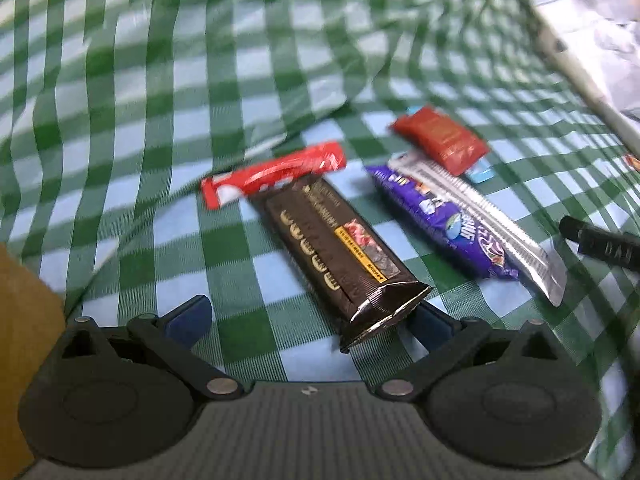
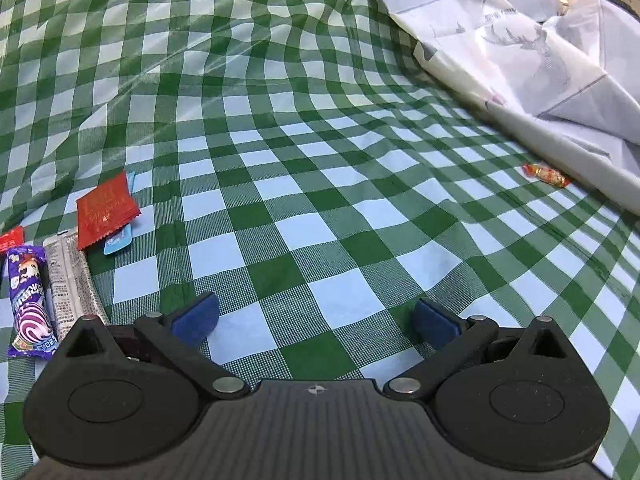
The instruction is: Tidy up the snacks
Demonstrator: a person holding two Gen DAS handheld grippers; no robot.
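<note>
**A:** Where are the snacks, and why there?

**B:** They lie bunched on a green-and-white checked cloth [image 2: 320,240], seemingly gathered into a rough row. In the left wrist view, a dark brown chocolate bar [image 1: 340,248] with gold lettering lies diagonally, its far end touching or overlapping a red wrapper [image 1: 272,174]. Beside them sit a purple packet [image 1: 436,224], a silver packet [image 1: 480,220] and a red sachet [image 1: 440,138].

**A:** And the grippers?

**B:** The left gripper [image 1: 308,320] is spread wide, gripping nothing; the bar's crimped end lies between its blue pads. The right gripper [image 2: 316,320] hovers wide apart over bare cloth. A small orange sweet [image 2: 546,174] lies well apart, near a pale printed fabric [image 2: 520,60].
</note>
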